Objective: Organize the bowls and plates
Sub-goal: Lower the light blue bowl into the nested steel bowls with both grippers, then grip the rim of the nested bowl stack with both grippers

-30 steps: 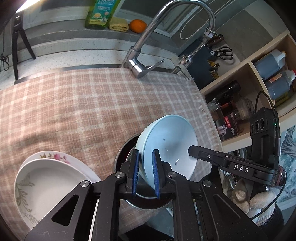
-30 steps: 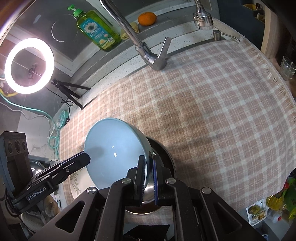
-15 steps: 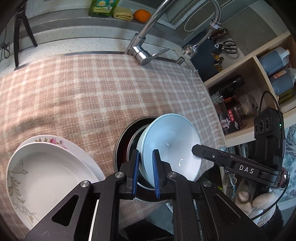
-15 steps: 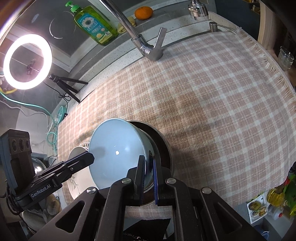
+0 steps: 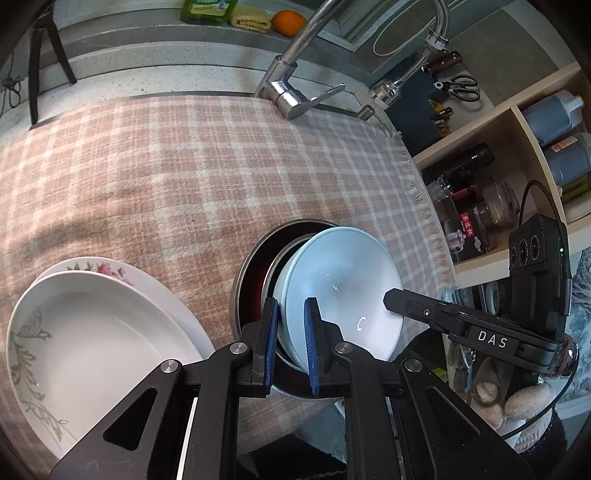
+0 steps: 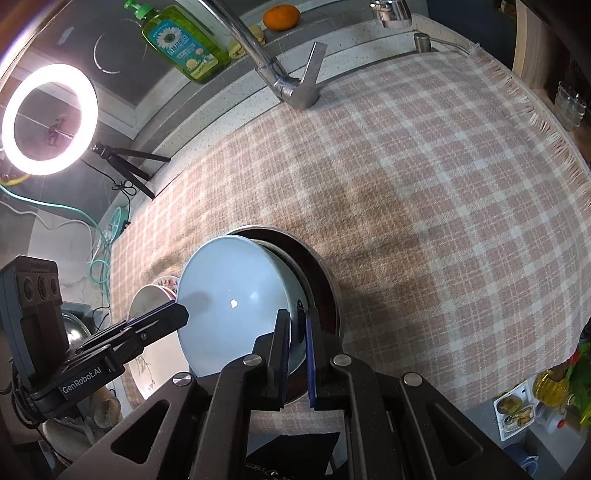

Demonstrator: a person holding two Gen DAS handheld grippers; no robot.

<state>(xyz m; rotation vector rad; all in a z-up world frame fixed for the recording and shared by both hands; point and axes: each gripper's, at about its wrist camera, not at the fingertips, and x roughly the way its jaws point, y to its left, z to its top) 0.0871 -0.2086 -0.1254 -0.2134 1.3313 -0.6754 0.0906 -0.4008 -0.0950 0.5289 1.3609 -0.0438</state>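
Observation:
A light blue bowl [image 5: 340, 288] is held tilted over a dark steel bowl [image 5: 255, 266] that stands on the checked cloth, with its lower rim inside that bowl. My left gripper [image 5: 291, 321] is shut on the blue bowl's near rim. My right gripper [image 6: 297, 332] is shut on the opposite rim of the blue bowl [image 6: 236, 306], and its finger shows in the left wrist view at the bowl's right side. A second rim lies nested inside the dark bowl [image 6: 317, 280]. To the left, a white plate [image 5: 92, 332] is stacked on a flowered plate [image 5: 96, 266].
A chrome faucet [image 5: 288, 96] rises at the cloth's far edge, with a dish soap bottle [image 6: 184, 44] and an orange [image 6: 280, 16] behind it. A shelf with bottles [image 5: 480, 192] stands past the fringed right edge. A ring light [image 6: 50, 118] glows at the far left.
The blue bowl has come a little lower and closer into the dark bowl. Both grippers keep their hold on its rim.

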